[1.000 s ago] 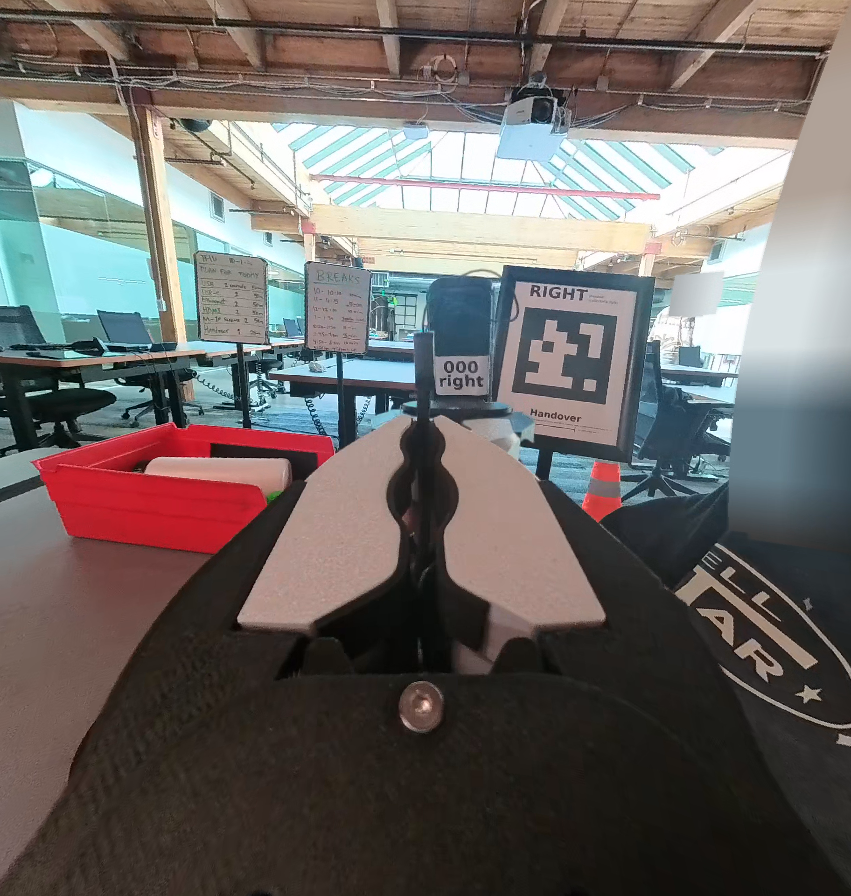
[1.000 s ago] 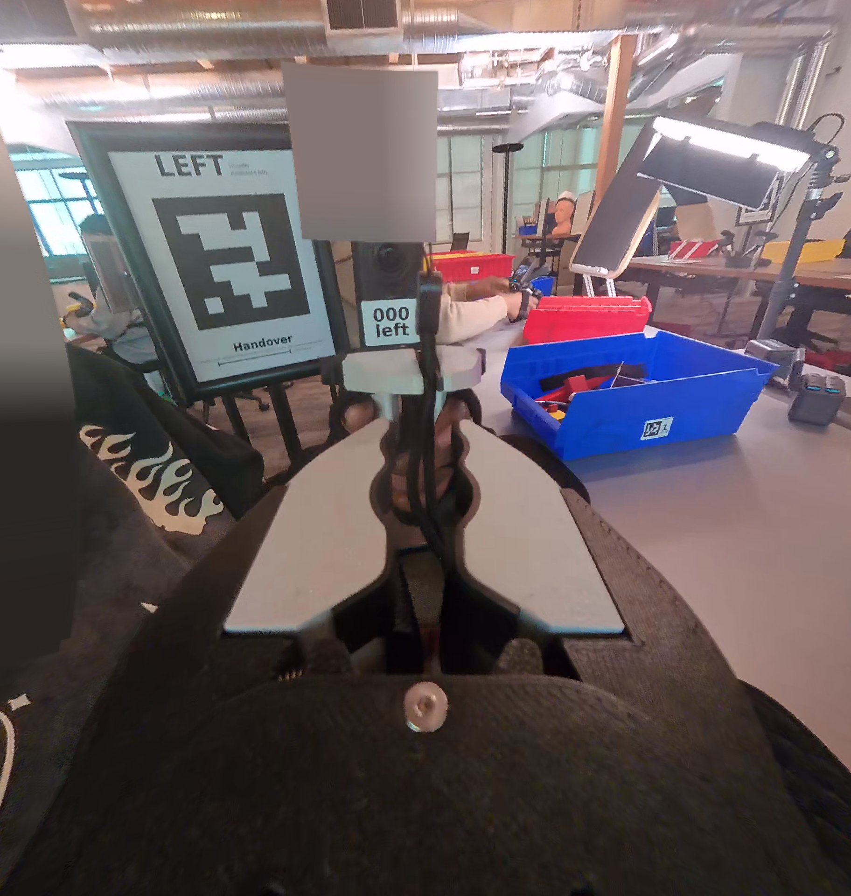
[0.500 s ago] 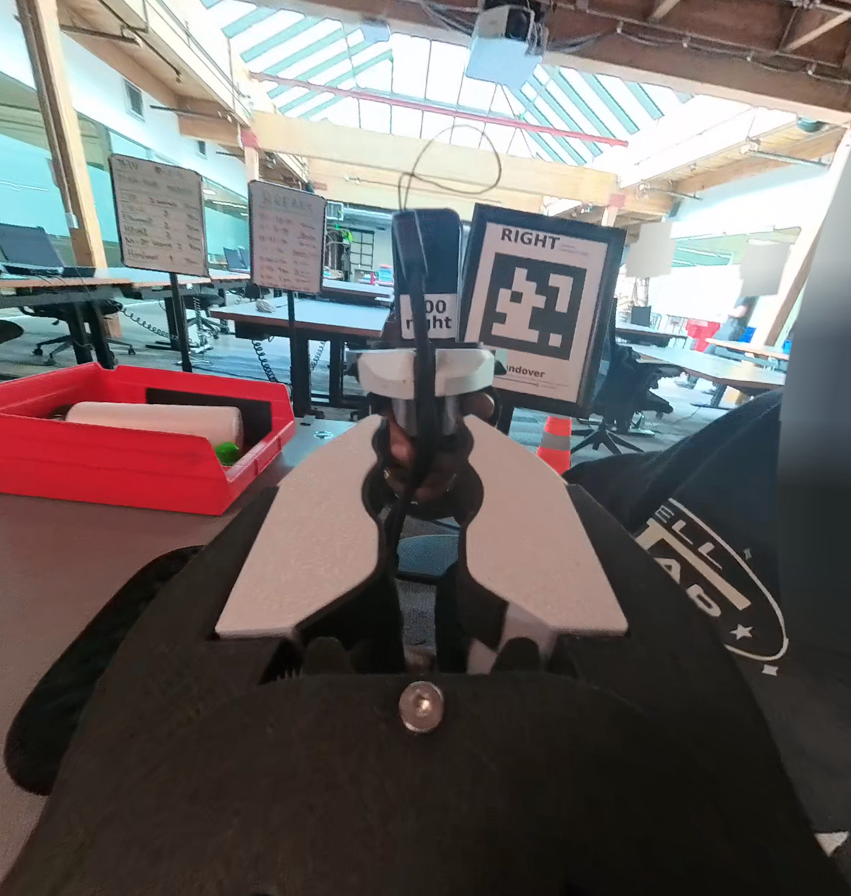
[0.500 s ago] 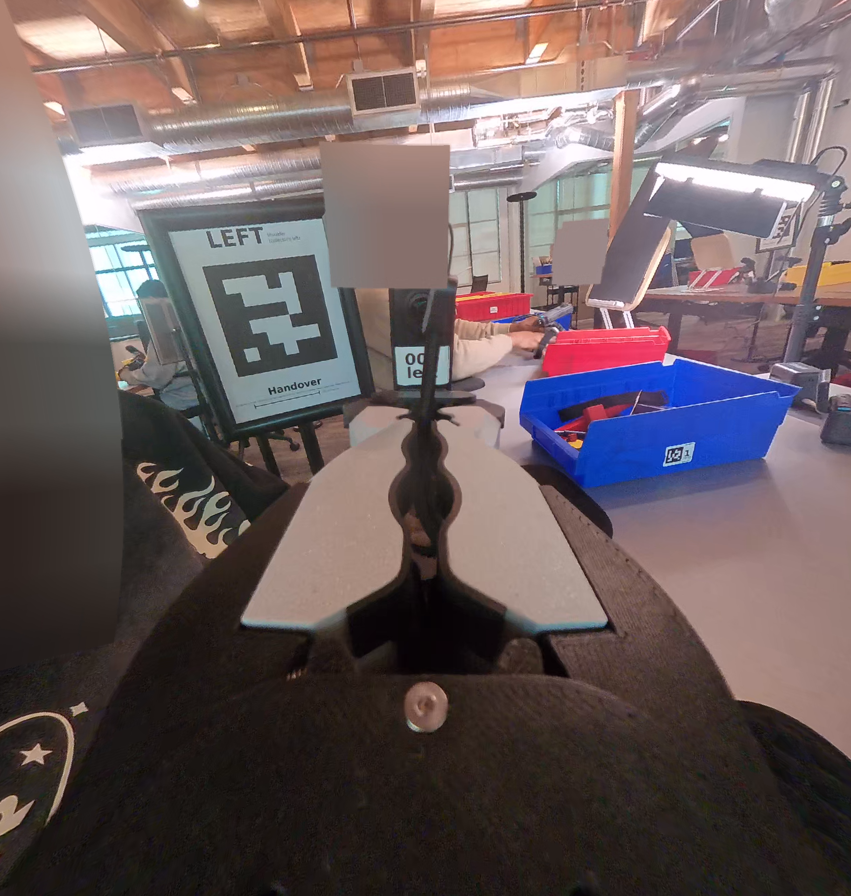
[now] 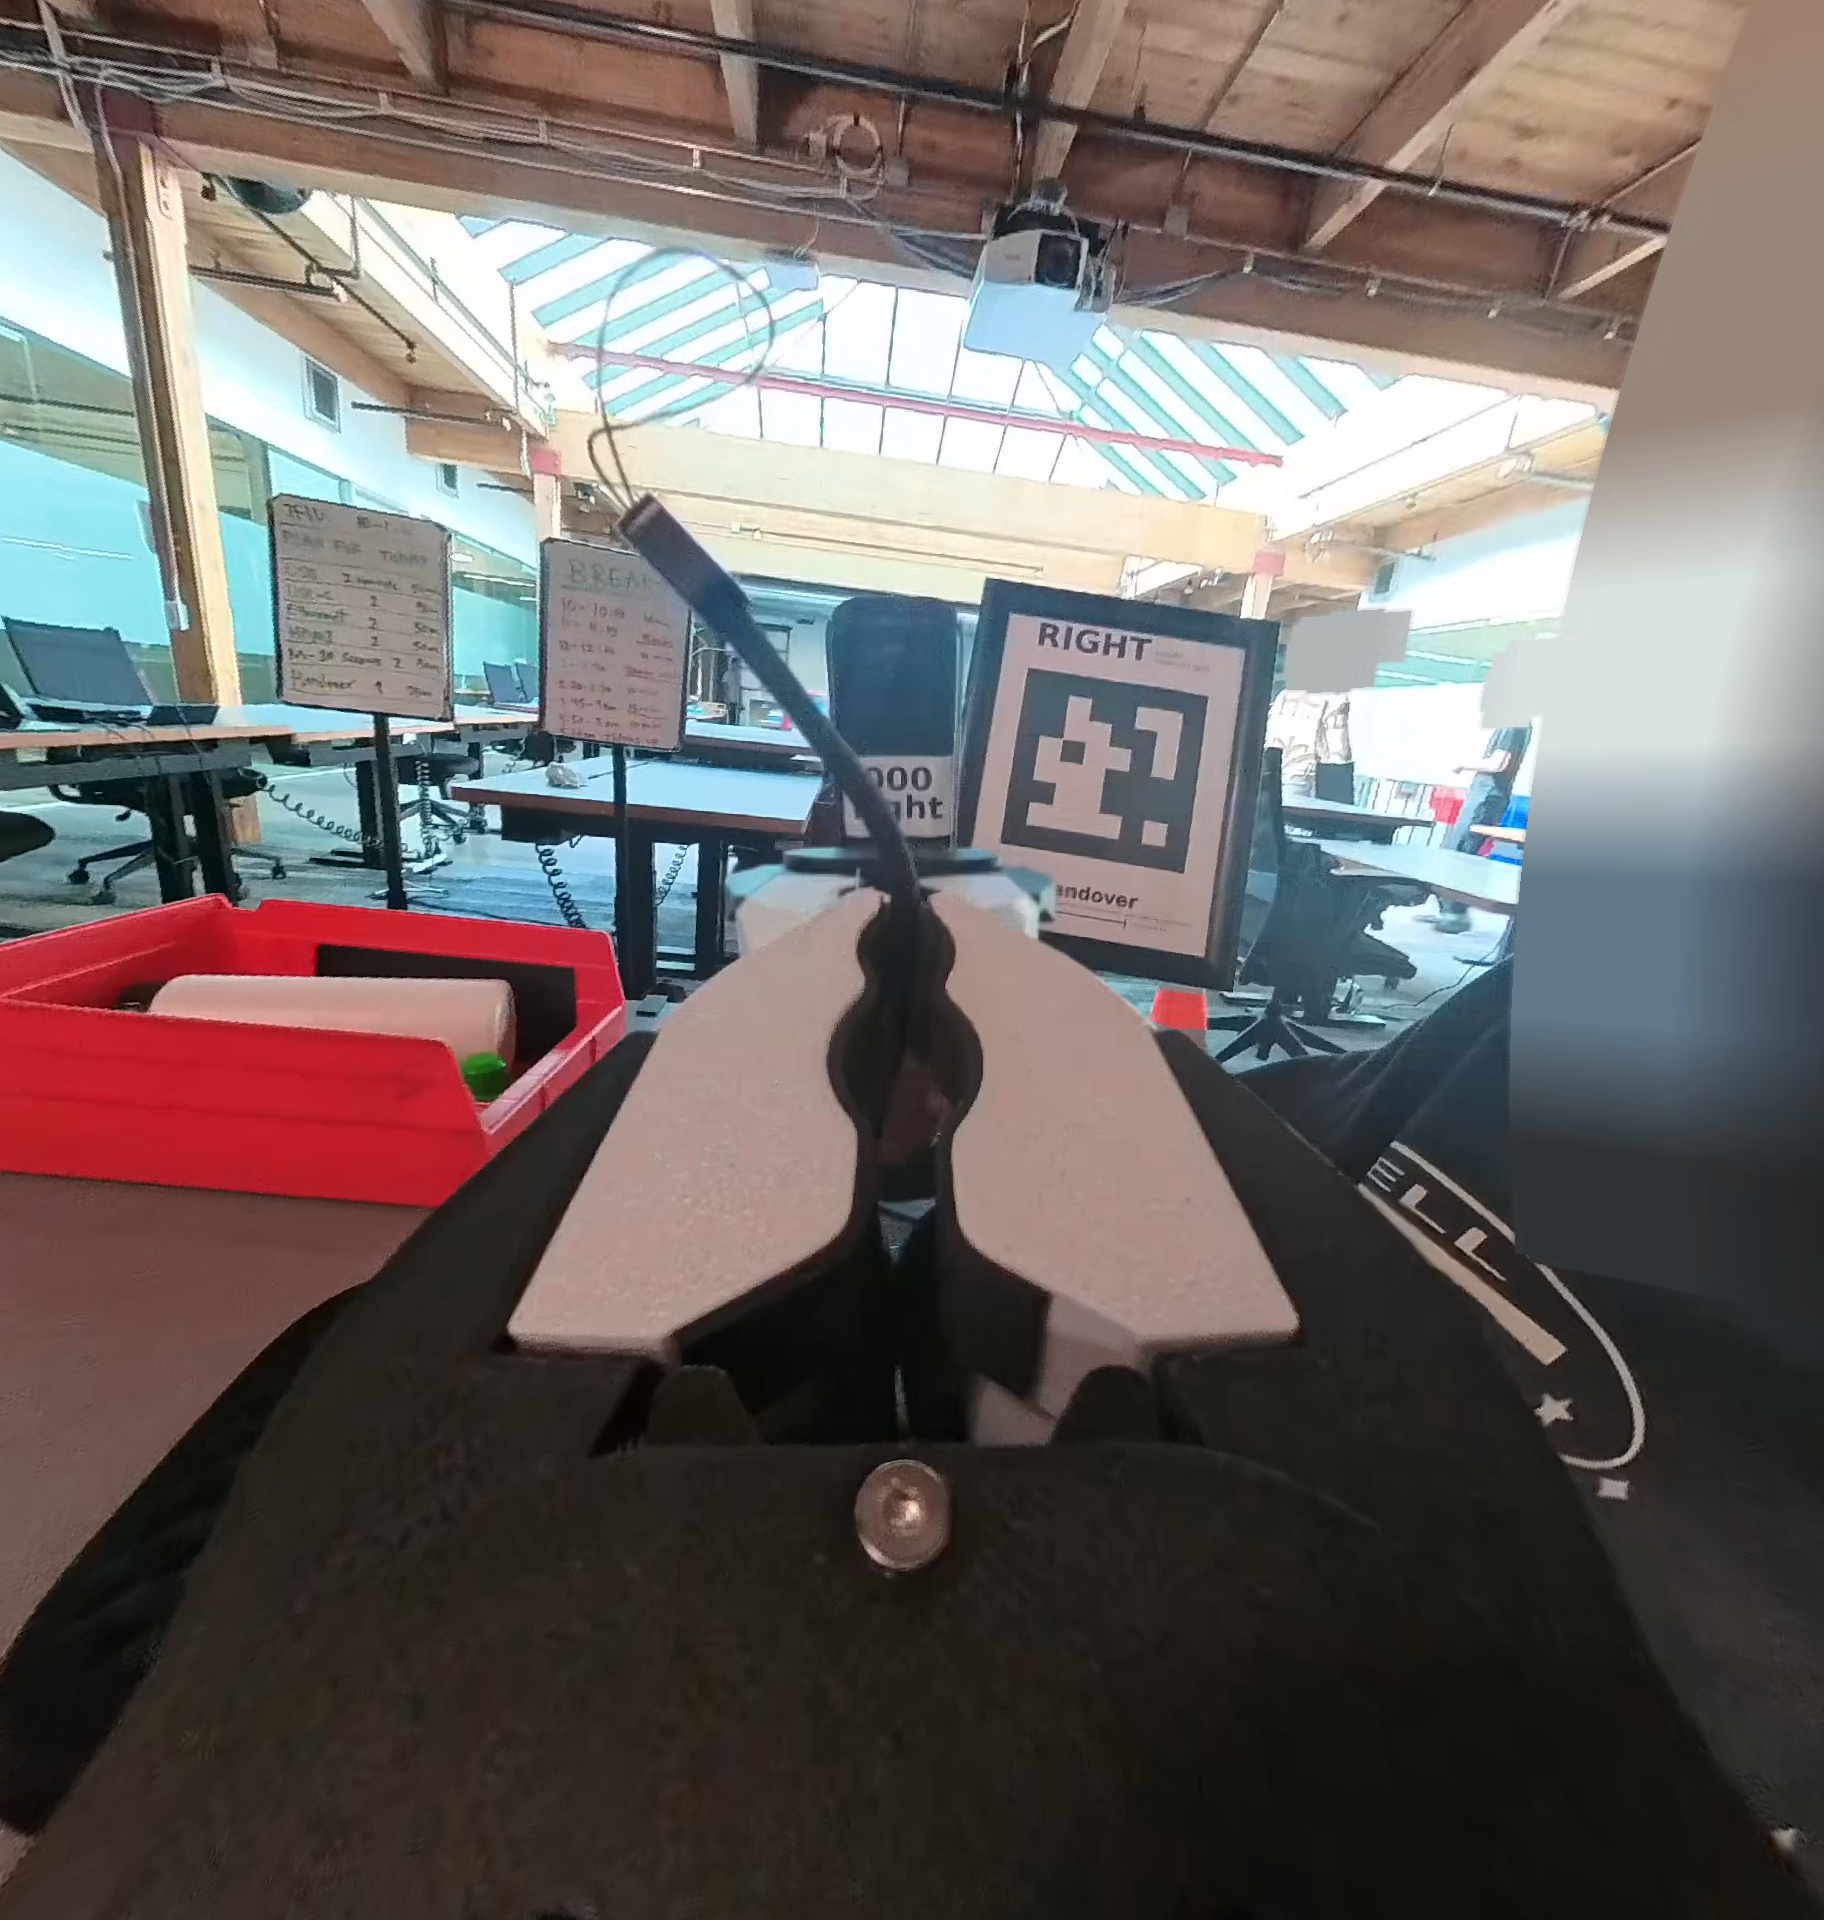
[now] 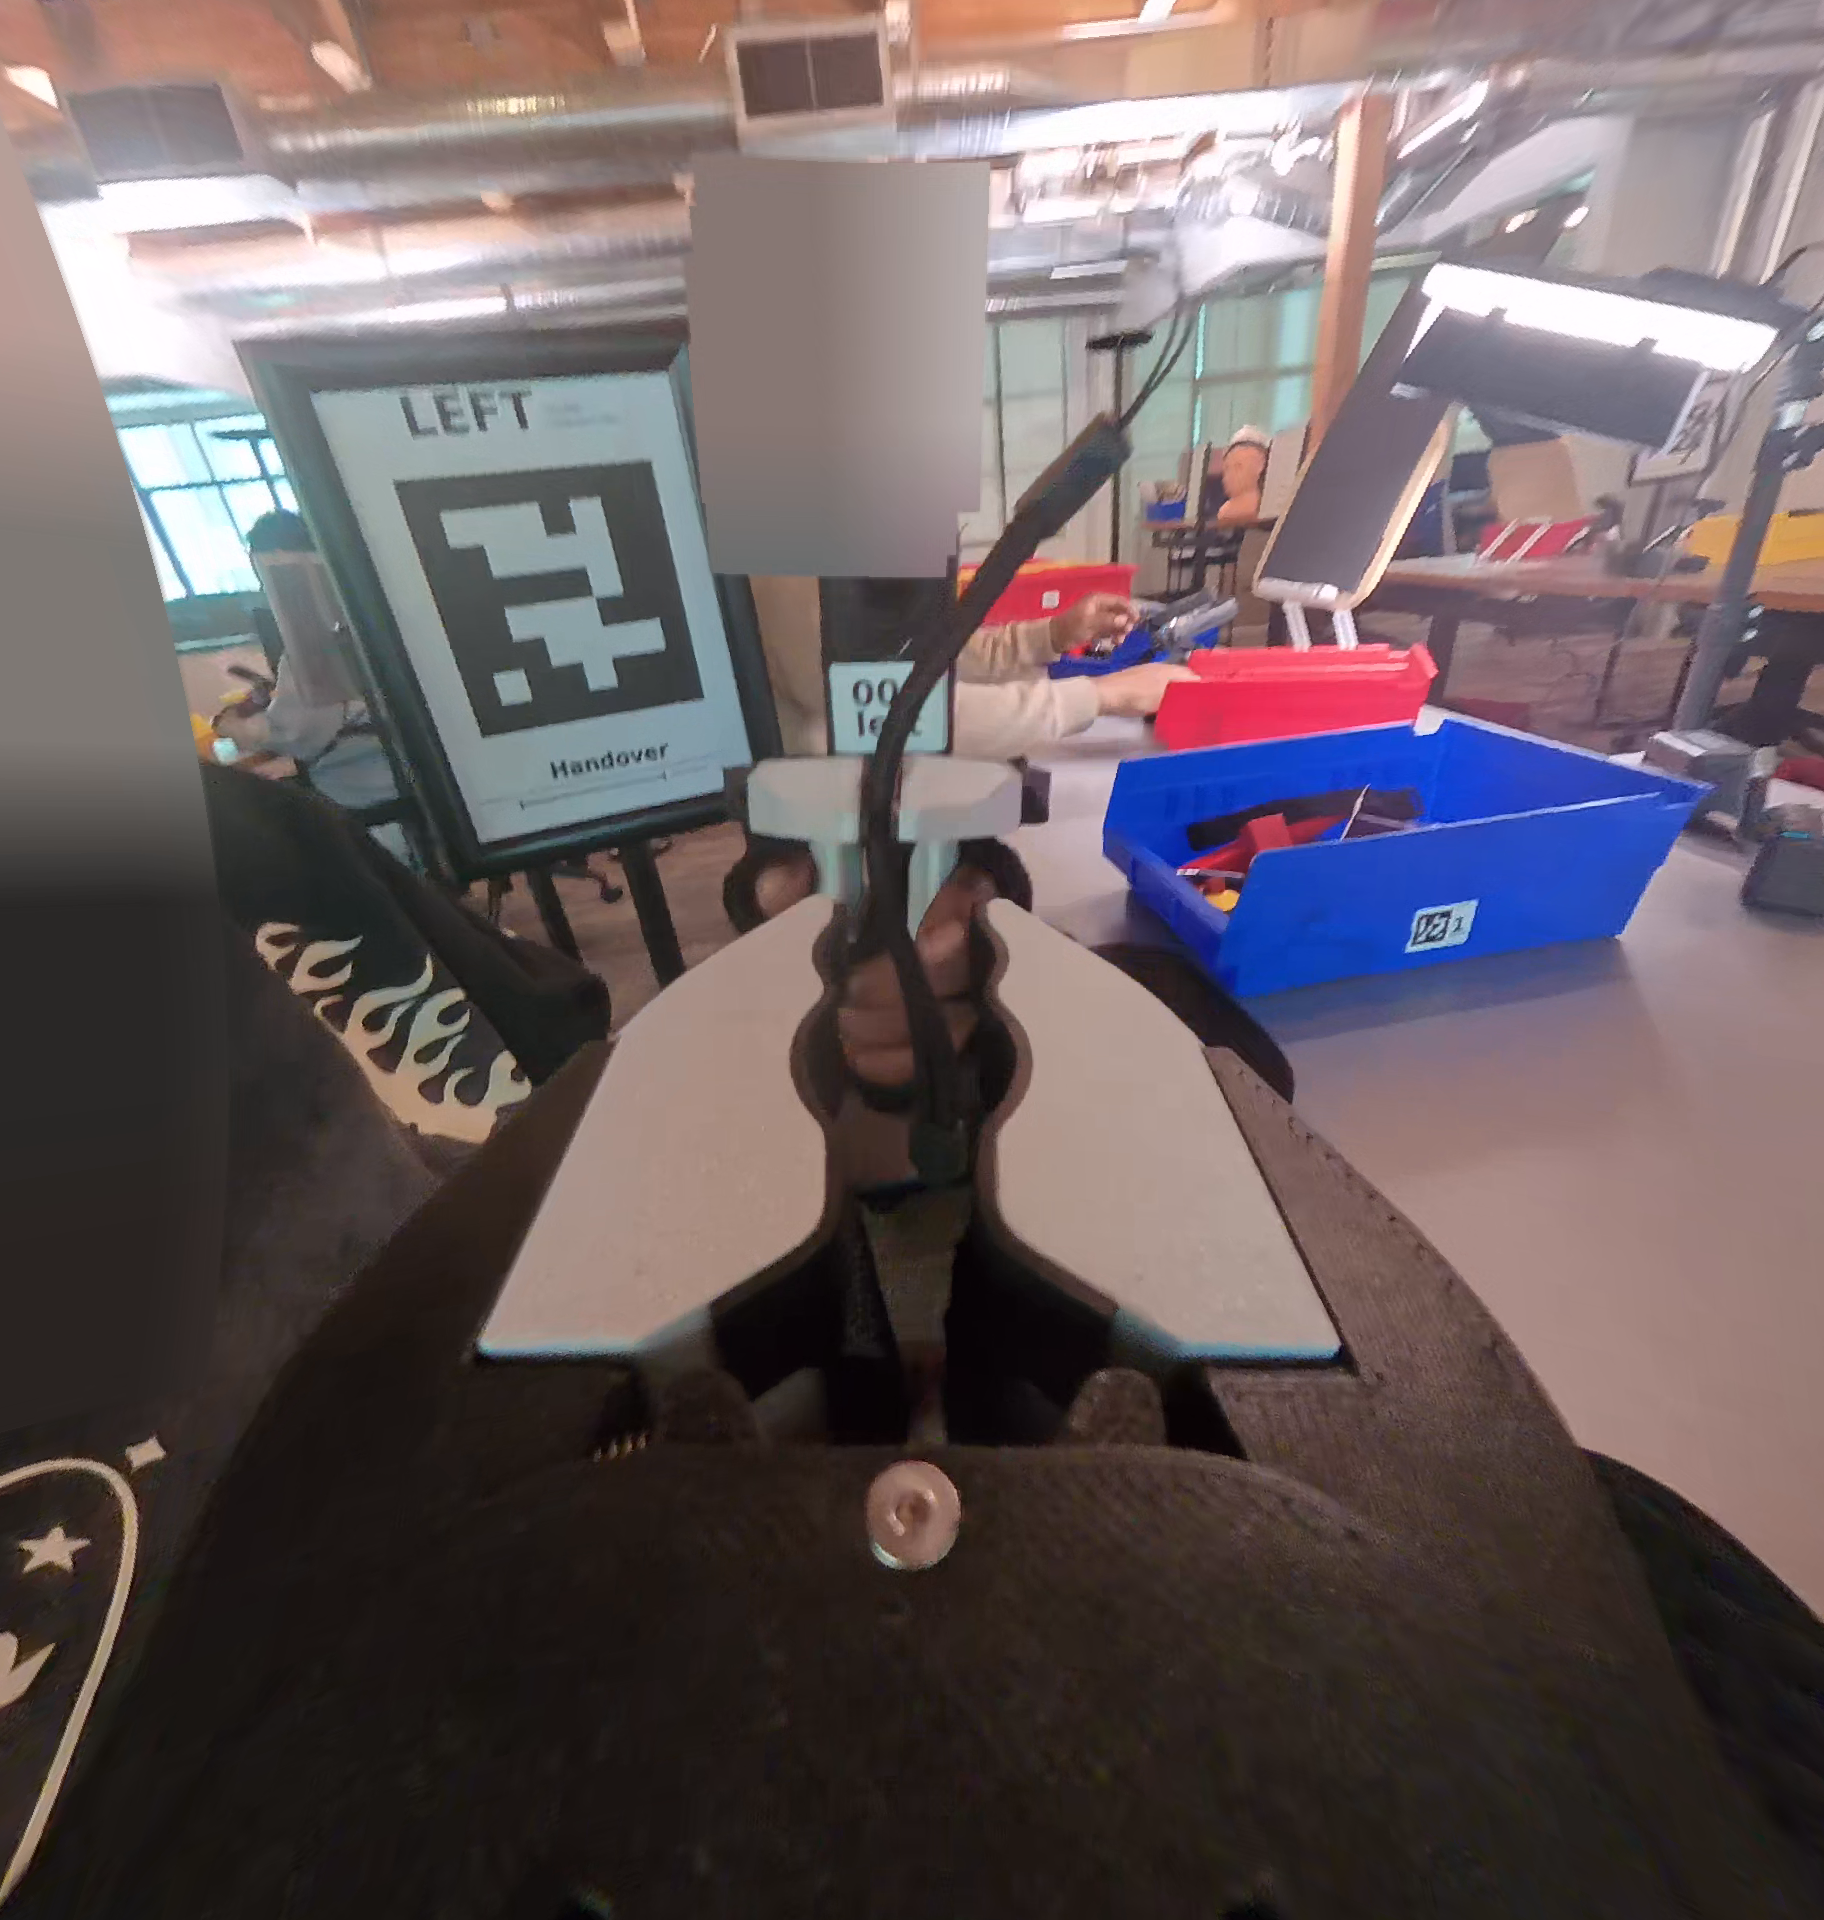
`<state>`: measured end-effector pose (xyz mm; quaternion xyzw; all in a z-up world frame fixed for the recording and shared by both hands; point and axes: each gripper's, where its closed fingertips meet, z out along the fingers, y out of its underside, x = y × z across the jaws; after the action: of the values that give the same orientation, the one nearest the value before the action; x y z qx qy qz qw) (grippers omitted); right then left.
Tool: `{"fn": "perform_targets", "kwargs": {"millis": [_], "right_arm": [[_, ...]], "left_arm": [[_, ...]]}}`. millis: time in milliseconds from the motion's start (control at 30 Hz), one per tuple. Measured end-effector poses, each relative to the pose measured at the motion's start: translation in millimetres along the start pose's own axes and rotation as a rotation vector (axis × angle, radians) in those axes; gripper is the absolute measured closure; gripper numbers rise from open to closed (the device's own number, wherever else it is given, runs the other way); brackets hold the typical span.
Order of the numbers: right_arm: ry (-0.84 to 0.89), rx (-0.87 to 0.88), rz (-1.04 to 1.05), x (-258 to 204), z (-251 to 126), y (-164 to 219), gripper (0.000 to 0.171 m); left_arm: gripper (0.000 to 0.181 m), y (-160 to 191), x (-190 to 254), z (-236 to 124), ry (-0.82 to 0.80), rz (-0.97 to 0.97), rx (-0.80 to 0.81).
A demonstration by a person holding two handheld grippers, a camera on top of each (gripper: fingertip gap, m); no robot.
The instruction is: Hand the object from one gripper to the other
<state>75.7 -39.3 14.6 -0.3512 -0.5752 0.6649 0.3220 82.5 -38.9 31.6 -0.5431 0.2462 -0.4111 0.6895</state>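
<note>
You see a black cable (image 5: 783,686) against grey fingers (image 5: 721,1122), a red bin (image 5: 212,1101) with a white roll (image 5: 326,1008), a blue bin (image 6: 1407,894), and a black-and-white checked marker board (image 6: 544,592)

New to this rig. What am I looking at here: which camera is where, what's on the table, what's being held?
There is no robot. A person holds one hand-held gripper in each hand, and each carries a wide-angle camera that looks along its two fingers. The two tools face each other, so each view also shows the other one farther off.

In the left wrist view, the left hand-held gripper is pinched shut on a black cable whose plug end curves upward. Beside it a red bin holds a white bottle.

In the right wrist view, the right hand-held gripper has its fingers apart with the same cable running between them. A blue bin of small parts sits on the grey table.
</note>
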Motion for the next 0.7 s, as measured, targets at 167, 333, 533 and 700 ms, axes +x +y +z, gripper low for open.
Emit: {"fn": "perform_targets", "kwargs": {"millis": [167, 333, 533, 700], "right_arm": [[-0.027, -0.059, -0.027, -5.4, 11.1, 13.2, 0.156], [-0.032, -0.029, -0.027, -6.4, 6.9, 6.1, 0.167], [0.020, 0.077, -0.017, 1.3, -3.0, -12.2, 0.167], [0.018, 0.058, -0.024, -0.5, 0.8, -8.3, 0.167]], "left_arm": [[0.176, 4.1, 2.6, 3.1, 0.019, -0.013, -0.010], [0.168, 0.9, -0.8, 0.9, -0.005, -0.009, 0.006], [0.155, 21.7, -10.2, 0.8, -0.055, 0.008, -0.140], [0.166, 38.1, -9.7, 9.4, -0.068, 0.038, -0.213]]}}
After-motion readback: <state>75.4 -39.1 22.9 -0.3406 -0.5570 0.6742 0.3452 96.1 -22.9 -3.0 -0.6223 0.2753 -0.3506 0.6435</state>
